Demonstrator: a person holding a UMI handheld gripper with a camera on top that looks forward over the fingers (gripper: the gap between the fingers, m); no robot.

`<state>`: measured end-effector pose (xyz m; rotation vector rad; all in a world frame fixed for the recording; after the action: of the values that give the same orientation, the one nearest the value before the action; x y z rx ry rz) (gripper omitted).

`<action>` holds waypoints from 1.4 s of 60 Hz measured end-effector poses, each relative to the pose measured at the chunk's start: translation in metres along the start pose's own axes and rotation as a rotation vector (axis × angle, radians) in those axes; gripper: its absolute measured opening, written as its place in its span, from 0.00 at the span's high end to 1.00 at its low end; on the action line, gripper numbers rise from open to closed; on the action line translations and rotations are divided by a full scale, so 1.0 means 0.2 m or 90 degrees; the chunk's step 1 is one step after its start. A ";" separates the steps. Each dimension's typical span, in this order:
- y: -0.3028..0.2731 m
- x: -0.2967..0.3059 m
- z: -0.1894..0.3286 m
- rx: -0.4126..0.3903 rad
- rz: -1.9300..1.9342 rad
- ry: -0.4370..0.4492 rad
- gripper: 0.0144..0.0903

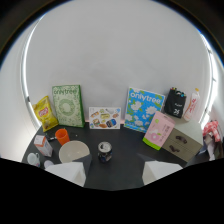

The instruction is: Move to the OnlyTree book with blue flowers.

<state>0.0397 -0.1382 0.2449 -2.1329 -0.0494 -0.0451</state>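
Dark table (125, 145) against white wall: spread, empty tongs (114, 174) face the blue-flowered OnlyTree book (143, 109), propped upright beyond them for display.

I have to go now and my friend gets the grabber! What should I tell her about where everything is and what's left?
Gripper: open, holding nothing.
A can stands just ahead of the fingers, with a white bowl beside it.
The target, the blue OnlyTree book with flowers, leans on the wall at the back, next to a pink box. A green OnlyTree book is the wrong one.
Done: nothing reached yet.
Left: move forward past the can to the blue book.
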 end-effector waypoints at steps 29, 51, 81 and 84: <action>0.29 0.07 -0.05 -0.036 0.029 0.057 0.06; -0.11 0.43 0.52 0.031 -0.003 0.057 0.06; -0.28 0.67 1.50 -0.007 0.022 0.043 0.05; -0.27 0.67 1.52 -0.014 0.020 0.041 0.06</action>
<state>0.1747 0.1504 0.1342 -2.1516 0.0216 -0.0959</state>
